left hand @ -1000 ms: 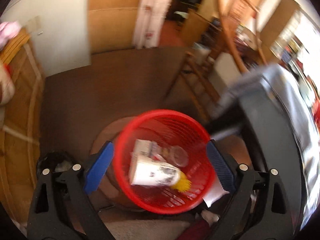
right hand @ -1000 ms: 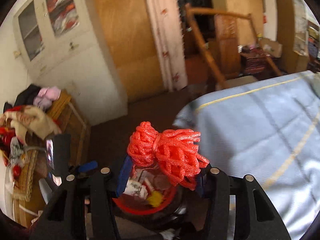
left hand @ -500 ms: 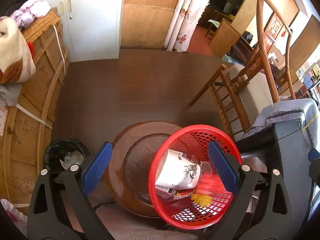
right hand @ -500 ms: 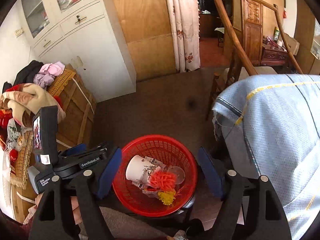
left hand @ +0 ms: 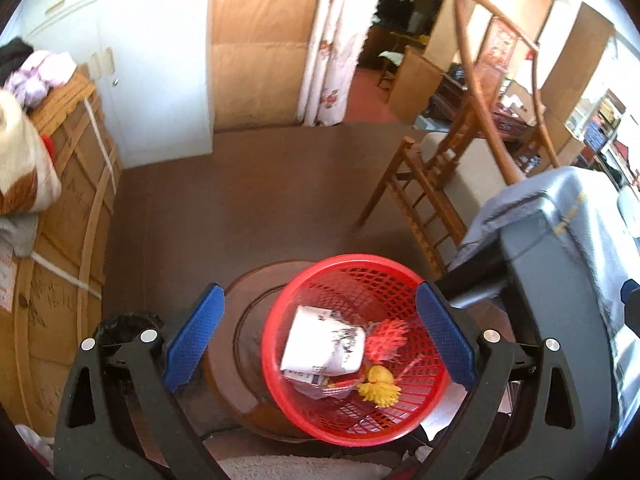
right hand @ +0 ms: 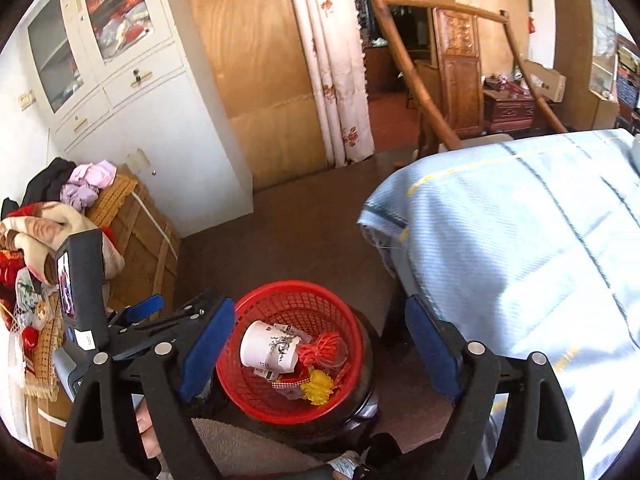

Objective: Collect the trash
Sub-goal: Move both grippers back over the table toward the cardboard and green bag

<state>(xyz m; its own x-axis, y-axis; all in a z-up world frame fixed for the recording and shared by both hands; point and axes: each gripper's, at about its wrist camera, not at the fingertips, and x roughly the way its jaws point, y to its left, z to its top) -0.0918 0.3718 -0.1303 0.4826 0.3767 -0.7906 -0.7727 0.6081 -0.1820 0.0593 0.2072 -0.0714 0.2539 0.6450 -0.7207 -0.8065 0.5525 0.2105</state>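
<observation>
Both grippers hang over the red mesh basket [left hand: 354, 344], which sits on a round dark wooden stool [left hand: 240, 344] on the brown floor [left hand: 248, 200]. The left gripper [left hand: 320, 344] has its 2 blue-padded fingers spread wide, 1 out over the stool and the other at the basket's right rim, pinching nothing. The right gripper [right hand: 316, 354] is spread wide too, its fingers either side of the basket [right hand: 290, 350] and empty. Down in the basket lies the trash: a white paper cup [left hand: 322, 346] on its side, a red foam net [left hand: 386, 338] just beside the cup's mouth, a yellow frilly scrap [left hand: 378, 388] below that, and a small printed packet [left hand: 306, 376] tucked under the cup. From the right wrist view the same pile shows, cup [right hand: 270, 348] to the left, red net [right hand: 322, 348] touching it, yellow scrap [right hand: 316, 386] nearer the front rim. A bed under a light blue cover [right hand: 520, 240] stands just right of the basket. A wooden chair [left hand: 432, 184] stands beyond it, stacked cardboard boxes [left hand: 64, 220] with folded blankets line the left wall, and a black bin [left hand: 124, 322] peeks out behind the left finger.
</observation>
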